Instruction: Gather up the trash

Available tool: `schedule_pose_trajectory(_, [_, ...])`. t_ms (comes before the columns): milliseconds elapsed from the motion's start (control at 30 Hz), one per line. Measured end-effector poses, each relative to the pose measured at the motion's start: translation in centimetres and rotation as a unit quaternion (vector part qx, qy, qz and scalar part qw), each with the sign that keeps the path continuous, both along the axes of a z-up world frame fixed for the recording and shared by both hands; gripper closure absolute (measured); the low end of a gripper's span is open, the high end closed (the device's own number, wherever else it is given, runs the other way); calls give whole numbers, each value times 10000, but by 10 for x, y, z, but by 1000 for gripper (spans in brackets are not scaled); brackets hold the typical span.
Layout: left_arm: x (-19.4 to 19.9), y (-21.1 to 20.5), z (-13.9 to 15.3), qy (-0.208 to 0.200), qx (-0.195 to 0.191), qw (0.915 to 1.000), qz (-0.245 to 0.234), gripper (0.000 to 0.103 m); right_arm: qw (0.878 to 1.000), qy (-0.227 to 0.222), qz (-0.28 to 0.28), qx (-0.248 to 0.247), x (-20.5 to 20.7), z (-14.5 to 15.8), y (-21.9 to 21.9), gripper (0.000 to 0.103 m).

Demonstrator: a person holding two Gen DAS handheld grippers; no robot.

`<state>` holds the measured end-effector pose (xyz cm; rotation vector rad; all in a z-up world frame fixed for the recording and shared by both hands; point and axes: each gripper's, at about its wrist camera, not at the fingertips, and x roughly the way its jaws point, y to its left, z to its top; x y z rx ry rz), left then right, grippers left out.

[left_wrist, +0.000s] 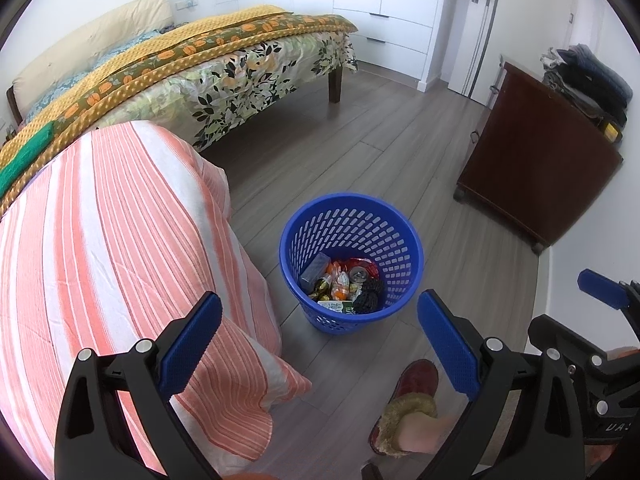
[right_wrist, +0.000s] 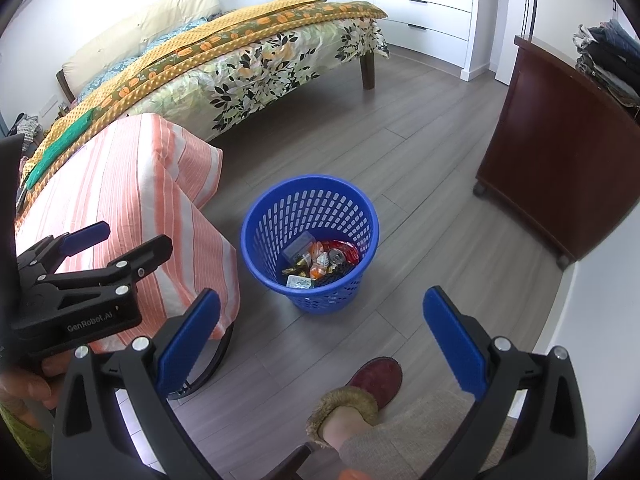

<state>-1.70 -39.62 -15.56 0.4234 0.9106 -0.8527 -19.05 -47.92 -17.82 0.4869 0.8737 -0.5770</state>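
Left wrist view shows the left tool [left_wrist: 320, 334] with its two blue ribbed pads spread wide and nothing between them, held above the floor just short of the blue basket [left_wrist: 404, 236]. The right wrist view gives the same for the right tool [right_wrist: 322, 326]: pads apart, empty, also poised above the floor on the near side of the basket.

The trash [left_wrist: 344, 284] lies heaped in the bottom of the basket: a dented can end, crinkled foil and plastic wrappers, a small dark carton, a printed card pack and something black and knobbly. No loose litter shows on the floor around the basket or on the striped cloth over the surface [left_wrist: 120, 240] just left of it, so collecting looks largely done, and the step in hand seems to be a check for leftovers or handling the basket itself.

If the basket is to be lifted, I would close one tool on the rim, one pad inside and one outside. The wall is thin perforated plastic, tapering downward, and will likely flex, so a second hold on the opposite rim would keep it level. The light contents could spill if it tips.

Beyond the basket stand a bed [left_wrist: 240, 64] with a flowered sheet and a nubby yellow blanket, and to its right a dark wooden cabinet [left_wrist: 536, 160].
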Motion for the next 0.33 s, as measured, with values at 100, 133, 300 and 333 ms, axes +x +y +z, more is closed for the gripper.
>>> schedule_pose_trajectory(100, [1,3,3,51,-41,10000,31,7,10000,30,-1,-12,1,-1,-1,5])
schedule_pose_trajectory(133, [5,6,3,187,-20,9998,27,7,10000,44,11,-21,2,-1,-2,5])
schedule_pose_trajectory(300, [44,60,16,229,26,9991,347,5,9985,257,428,-237,39,4,19,5])
schedule_pose_trajectory(333, [59,81,18,212,-2,9984,526,5,9967,286,707,-265,59,5,34,5])
